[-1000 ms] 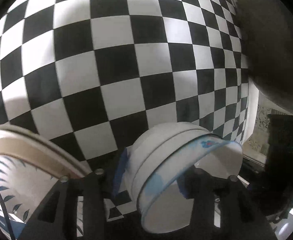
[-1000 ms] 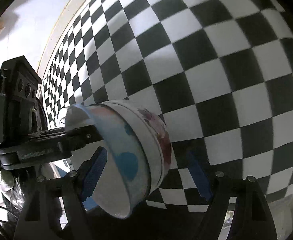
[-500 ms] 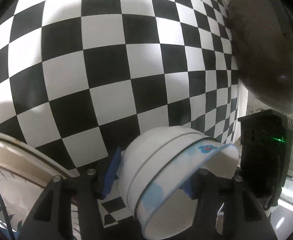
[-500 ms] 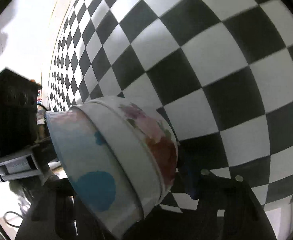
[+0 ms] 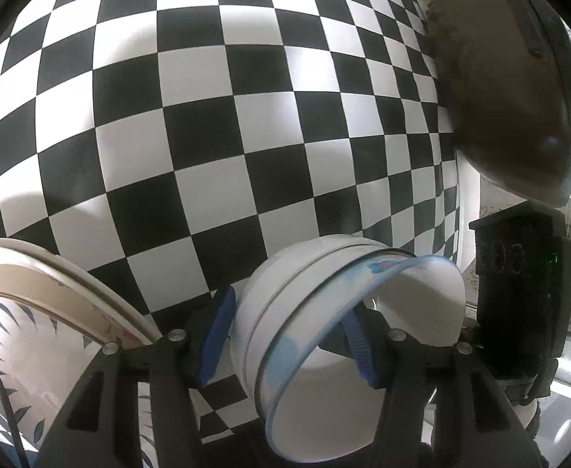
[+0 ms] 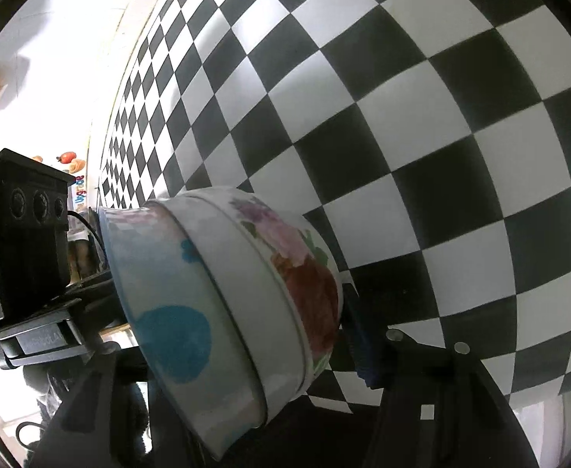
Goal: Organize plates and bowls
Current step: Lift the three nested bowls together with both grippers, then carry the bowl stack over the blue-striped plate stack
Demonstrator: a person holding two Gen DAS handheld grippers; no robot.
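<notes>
Bowls (image 6: 227,312) nested one inside the other sit between both of my grippers, tilted on their side above the checkered table (image 5: 215,124): the outer bowl (image 6: 301,273) carries pink and red flowers, the inner bowl (image 6: 168,312) has blue blotches and a pale blue rim, and its white inside looks empty from my left wrist view. My left gripper (image 5: 289,347) has one blue pad against the outer wall of the stack and the other inside the inner bowl's mouth, so it pinches the two walls at about half width. My right gripper (image 6: 242,343) has just been closing; the stack is between its jaws, with the right-hand blue pad touching the flowered side, but the other finger is hidden behind the bowls, so I cannot tell whether it truly clamps. On the body of my left gripper, seen from the right wrist, there is a small grey label (image 6: 43,341) whose print is too blurred to read. At the lower left of my left view lies a plate (image 5: 32,335) with a beige rim and blue leaf marks, near the bowls. A dark brown rounded object (image 5: 499,97) sits at the table's far right edge.
</notes>
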